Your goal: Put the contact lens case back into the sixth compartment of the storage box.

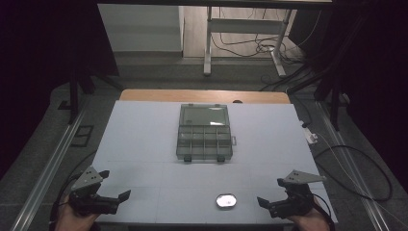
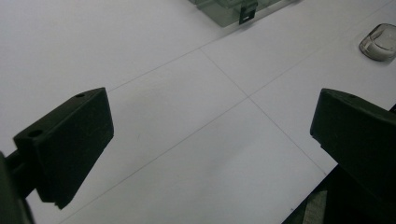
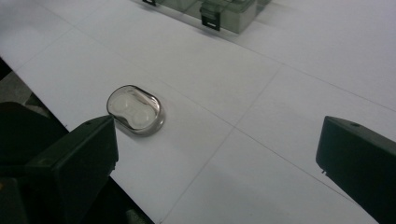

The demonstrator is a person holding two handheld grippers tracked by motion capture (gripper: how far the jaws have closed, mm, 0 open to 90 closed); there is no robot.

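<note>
A clear grey compartment box [image 1: 204, 133] lies open in the middle of the white table [image 1: 144, 139], its lid folded back; its corner and latch [image 2: 246, 13] appear in the left gripper view, and its front edge [image 3: 219, 14] in the right gripper view. A small oval clear case with two round wells [image 1: 225, 200] [image 3: 135, 109] [image 2: 379, 42] rests near the front edge. My left gripper [image 1: 115, 185] hovers at the front left corner, open and holding nothing. At the front right my right gripper [image 1: 269, 191] is open too, just right of the oval case.
Beyond the table's wooden far edge [image 1: 204, 96] stand a white desk frame [image 1: 208, 43] and loose cables [image 1: 260, 48] on the floor. A white plug [image 1: 312, 138] and cable lie off the right side. Metal rails [image 1: 53, 163] run along both sides.
</note>
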